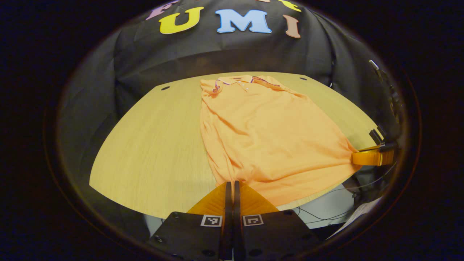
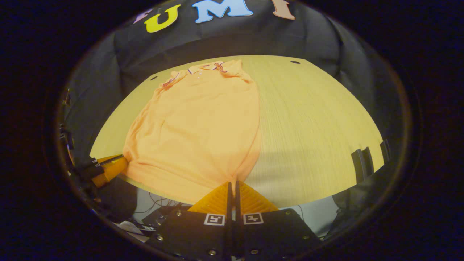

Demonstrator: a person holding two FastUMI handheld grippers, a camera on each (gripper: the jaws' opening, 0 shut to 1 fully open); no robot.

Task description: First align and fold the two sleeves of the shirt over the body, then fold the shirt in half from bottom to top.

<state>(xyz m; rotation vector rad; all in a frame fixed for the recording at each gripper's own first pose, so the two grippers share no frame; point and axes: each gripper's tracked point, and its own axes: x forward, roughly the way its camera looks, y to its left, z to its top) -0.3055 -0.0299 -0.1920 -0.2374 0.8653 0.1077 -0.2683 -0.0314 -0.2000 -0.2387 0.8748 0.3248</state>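
With sleeves apparently already folded in, the shirt (image 1: pixel 268 134) lies mid-frame on the table (image 1: pixel 152 152), each lower corner pinched by the left gripper (image 1: pixel 231 186) and right gripper (image 2: pixel 232 185), bottom-to-top fold remaining.

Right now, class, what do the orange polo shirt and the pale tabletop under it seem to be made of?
Orange polo shirt: soft knit fabric, probably cotton or a blend, matte; it creases and drapes over the near table edge. Pale tabletop: wood or wood-look laminate, smooth with a slight sheen; fine straight grain lines show.
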